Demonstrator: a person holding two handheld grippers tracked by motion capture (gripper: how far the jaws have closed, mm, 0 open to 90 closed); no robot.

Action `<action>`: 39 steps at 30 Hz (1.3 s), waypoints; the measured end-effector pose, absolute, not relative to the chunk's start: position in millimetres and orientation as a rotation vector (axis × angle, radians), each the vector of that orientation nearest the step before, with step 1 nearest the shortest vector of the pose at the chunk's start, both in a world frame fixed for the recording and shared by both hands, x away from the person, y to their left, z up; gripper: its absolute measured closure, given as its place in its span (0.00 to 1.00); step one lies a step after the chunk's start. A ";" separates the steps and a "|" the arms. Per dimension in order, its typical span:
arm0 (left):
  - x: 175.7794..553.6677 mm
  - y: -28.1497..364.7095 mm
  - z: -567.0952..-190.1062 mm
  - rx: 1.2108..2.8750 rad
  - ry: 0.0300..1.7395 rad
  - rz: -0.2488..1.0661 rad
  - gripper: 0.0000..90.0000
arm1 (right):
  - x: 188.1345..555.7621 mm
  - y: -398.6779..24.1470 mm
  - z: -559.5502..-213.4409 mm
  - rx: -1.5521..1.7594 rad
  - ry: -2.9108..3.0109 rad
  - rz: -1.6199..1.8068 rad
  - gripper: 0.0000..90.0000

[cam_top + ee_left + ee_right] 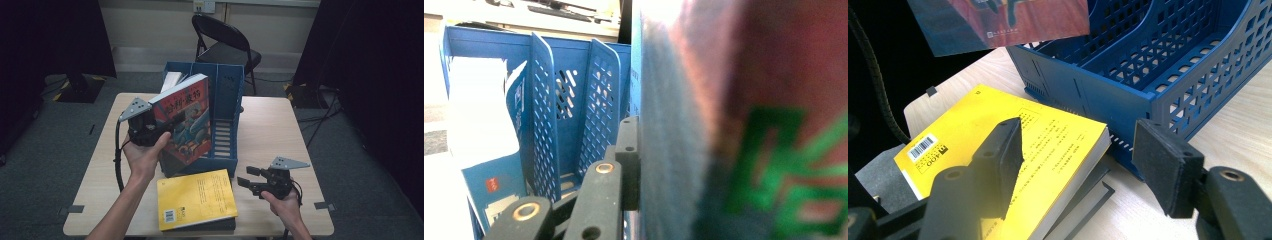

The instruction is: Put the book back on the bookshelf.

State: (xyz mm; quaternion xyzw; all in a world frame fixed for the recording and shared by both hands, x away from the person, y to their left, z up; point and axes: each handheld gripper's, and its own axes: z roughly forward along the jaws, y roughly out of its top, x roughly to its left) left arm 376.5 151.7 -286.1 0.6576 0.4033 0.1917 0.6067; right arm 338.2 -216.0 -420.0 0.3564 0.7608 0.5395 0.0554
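Centrally, red-covered book [186, 125]: hardback-looking, glossy illustrated cover with title characters along the top, rectangular, held upright and slightly tilted in front of the blue file rack [227, 100], lower edge clear of the worktop [272, 130]. Clamped at its left edge by the left claw [170, 125], jaws drawn together on cover and page block; in the left gripper view the book [744, 120] sits as a blurred red and green mass hard against the black jaw, lettering too soft to read.

Next, blue file rack: rigid plastic, perforated dividers forming upright slots, standing at the worktop's middle; a white-and-blue volume [171, 80] already in a far-left slot.

Below, yellow book [196, 199]: matte softcover, barcode at one corner, lying flat on a darker volume [1088, 200] of which just the edge peeks out, both just beside the rack's front.

Right claw [249, 179]: black jaws with foam-like pads standing apart, nothing between them, hovering near the yellow book's right edge.

Worktop: pale wood grain, rounded corners. Beyond, black folding chair [225, 45] on grey carpet; dark curtains at both sides.
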 end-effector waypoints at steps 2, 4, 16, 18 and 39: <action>379.1 150.2 -286.5 1.520 0.939 0.448 0.83 | 338.4 -216.5 -420.2 1.086 2.309 1.637 0.40; 383.7 149.5 -285.4 1.512 0.948 0.439 0.83 | 338.3 -216.8 -420.3 1.086 2.309 1.638 0.40; 405.3 145.7 -284.0 1.488 1.002 0.498 0.83 | 338.6 -215.6 -422.8 1.084 2.329 1.628 0.39; 408.3 144.1 -286.4 1.485 1.015 0.513 0.83 | 339.0 -215.8 -423.0 1.084 2.331 1.627 0.39; 436.0 114.1 -306.7 1.479 1.108 0.578 0.83 | 338.5 -216.6 -425.5 1.088 2.344 1.611 0.39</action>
